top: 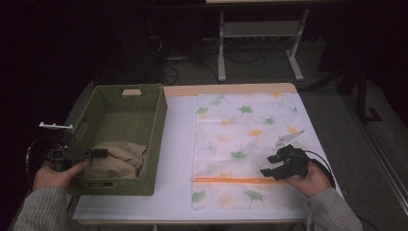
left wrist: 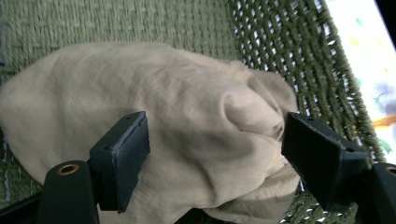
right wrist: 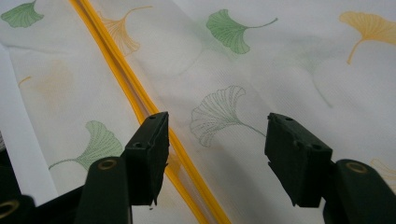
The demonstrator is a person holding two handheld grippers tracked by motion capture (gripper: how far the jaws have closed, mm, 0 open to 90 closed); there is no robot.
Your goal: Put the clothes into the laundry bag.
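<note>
A beige crumpled cloth lies in the near end of a green woven basket. My left gripper is open, its jaws spread on either side of the cloth just above it. A white mesh bag printed with green and orange leaves lies flat on the table, with an orange zipper across its near part. My right gripper is open over the bag, its left jaw beside the zipper, holding nothing.
The white table has a wooden far edge. The basket stands at the left, touching the bag's side of the table's middle strip. A white stand sticks out left of the basket. A desk frame and cables are on the floor behind.
</note>
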